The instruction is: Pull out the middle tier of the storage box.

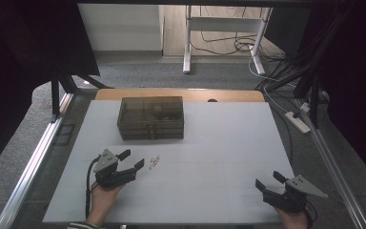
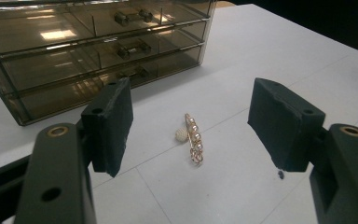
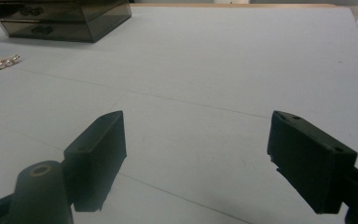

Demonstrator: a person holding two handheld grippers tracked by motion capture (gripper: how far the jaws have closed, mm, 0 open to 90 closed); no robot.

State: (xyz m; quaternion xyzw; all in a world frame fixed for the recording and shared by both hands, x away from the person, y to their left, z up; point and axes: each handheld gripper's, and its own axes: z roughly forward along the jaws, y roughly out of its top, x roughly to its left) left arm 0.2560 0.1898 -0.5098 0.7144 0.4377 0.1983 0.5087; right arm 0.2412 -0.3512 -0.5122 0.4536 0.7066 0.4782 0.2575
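Holding the left tongs (image 1: pixel 132 159) gaping wide and empty at about 7 o'clock on the desk (image 1: pixel 228 138), aiming them toward 1 o'clock; parking the right tongs (image 1: pixel 269 180), likewise spread and gripping nothing, well apart at 5 o'clock. Finding the pearl clip (image 2: pixel 194 142) lying flat on the bare desk just beyond the left pads, centred between them in the left gripper view, with a round bead (image 2: pixel 182 134) touching it at its 9 o'clock, and not telling whether that bead is attached or loose. Judging from this, risking a pinch on a thin, flat, slippery piece: coming in too high and only scraping the pearls, flicking the clip away toward 12 o'clock; coming in too low and jamming the pads against the desk before closing; squeezing askew and spinning the clip out sideways. Risking too, if the bead is loose, nudging it and sending it rolling off. Farther off, at about 11 o'clock, facing the smoky drawer box (image 1: pixel 151 118), with its drawers looking shut: probably needing the distant right tongs for tugging a small handle, and risking dragging the light box across the desk instead of opening anything, or dropping the clip during the wait.
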